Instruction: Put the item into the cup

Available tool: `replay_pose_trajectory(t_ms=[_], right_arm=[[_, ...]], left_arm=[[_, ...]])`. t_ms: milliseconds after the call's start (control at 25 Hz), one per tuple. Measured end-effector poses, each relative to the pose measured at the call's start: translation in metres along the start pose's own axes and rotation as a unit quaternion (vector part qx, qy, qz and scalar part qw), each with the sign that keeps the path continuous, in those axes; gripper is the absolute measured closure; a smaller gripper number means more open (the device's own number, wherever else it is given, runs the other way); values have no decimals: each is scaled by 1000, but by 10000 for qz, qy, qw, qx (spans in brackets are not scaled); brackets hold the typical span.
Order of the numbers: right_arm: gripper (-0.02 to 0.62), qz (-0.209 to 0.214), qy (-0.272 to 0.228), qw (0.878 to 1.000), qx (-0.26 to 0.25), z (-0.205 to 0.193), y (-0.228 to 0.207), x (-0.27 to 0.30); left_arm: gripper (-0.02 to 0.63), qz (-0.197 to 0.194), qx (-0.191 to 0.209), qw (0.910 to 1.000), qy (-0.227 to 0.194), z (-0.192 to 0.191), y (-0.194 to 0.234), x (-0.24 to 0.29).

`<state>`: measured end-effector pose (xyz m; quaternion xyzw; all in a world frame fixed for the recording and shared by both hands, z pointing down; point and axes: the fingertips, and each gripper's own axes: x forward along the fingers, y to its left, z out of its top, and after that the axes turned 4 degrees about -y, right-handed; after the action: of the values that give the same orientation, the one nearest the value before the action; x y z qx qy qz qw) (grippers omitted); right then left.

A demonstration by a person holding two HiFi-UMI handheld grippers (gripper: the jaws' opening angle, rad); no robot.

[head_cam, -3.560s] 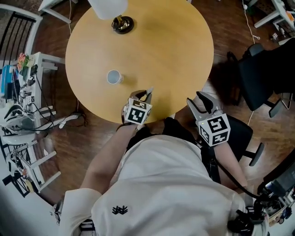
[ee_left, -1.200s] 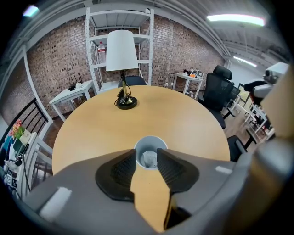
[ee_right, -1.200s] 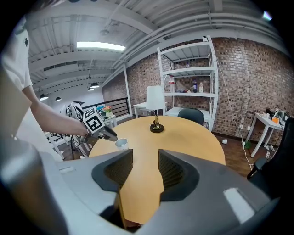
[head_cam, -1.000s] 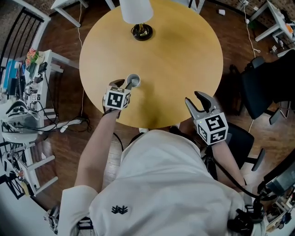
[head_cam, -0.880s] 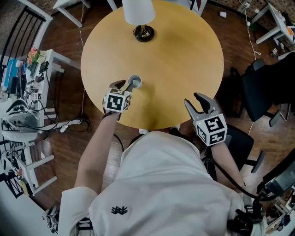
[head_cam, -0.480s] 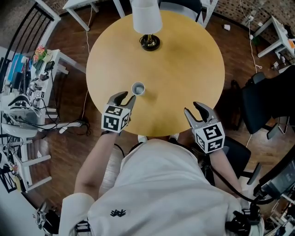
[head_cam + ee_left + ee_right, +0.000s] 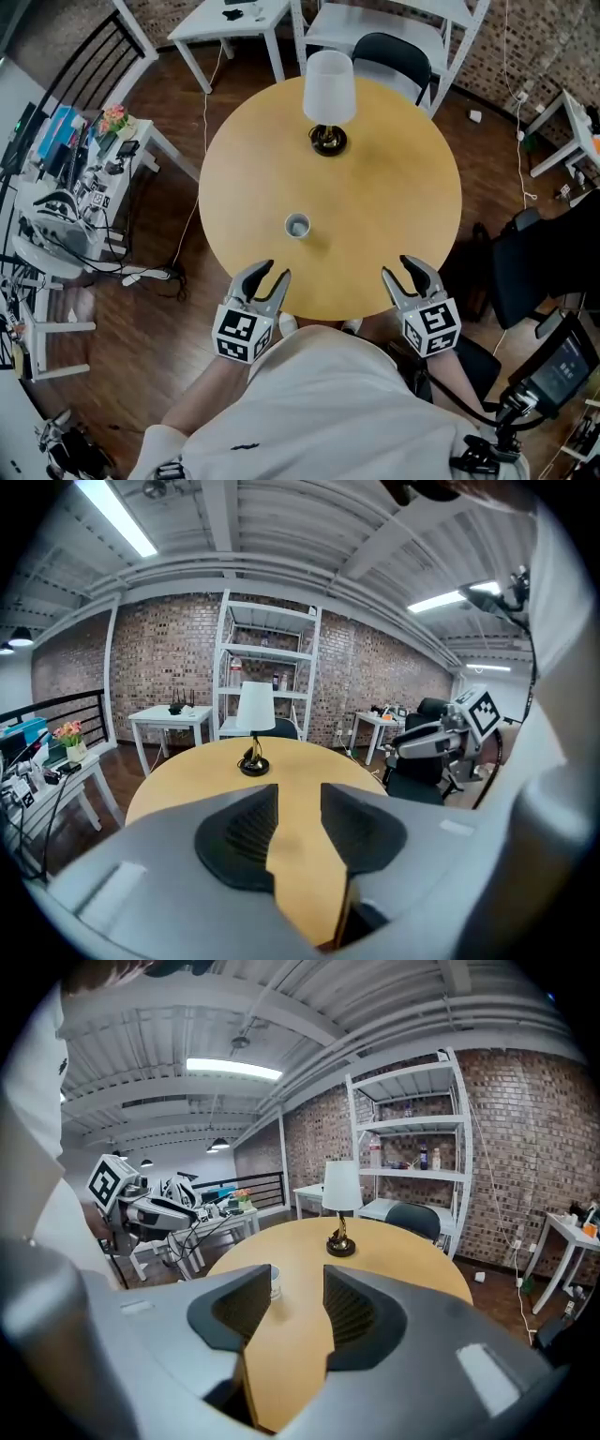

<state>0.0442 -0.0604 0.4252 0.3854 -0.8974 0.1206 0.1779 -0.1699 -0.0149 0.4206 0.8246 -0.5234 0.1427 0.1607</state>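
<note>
Left gripper and right gripper at near edge of table, jaws apart, empty. Cup upright near centre, between lamp and grippers, well apart from both; contents too small to tell.

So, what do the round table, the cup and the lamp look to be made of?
Round table: pale wood or wood-look laminate, with a matte, even tone. Cup: white, probably glazed ceramic, but too small to be sure. Lamp: the white shade could be fabric or frosted plastic. Its base is dark with brassy glints, likely metal.
</note>
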Motion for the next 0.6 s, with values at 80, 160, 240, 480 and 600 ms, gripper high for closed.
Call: replay_pose_trajectory(t_ms=[80, 160, 240, 480, 600], right_arm=[[417, 37, -18, 10000, -83, 6, 1, -1], [420, 55, -54, 9999, -136, 12, 3, 0], [426, 96, -116, 9997, -199, 17, 7, 2], [439, 204, -147, 9992, -322, 17, 12, 12], [445, 244, -133, 9990, -341, 17, 18, 18]], left_arm=[[483, 34, -86, 10000, 20, -6, -5, -4], [482, 99, -179, 9998, 10, -9, -2, -6], [483, 212, -239, 9995, -58, -10, 6, -9], [483, 364, -237, 9990, -132, -13, 18, -12], [483, 344, -248, 9990, -127, -15, 21, -12]])
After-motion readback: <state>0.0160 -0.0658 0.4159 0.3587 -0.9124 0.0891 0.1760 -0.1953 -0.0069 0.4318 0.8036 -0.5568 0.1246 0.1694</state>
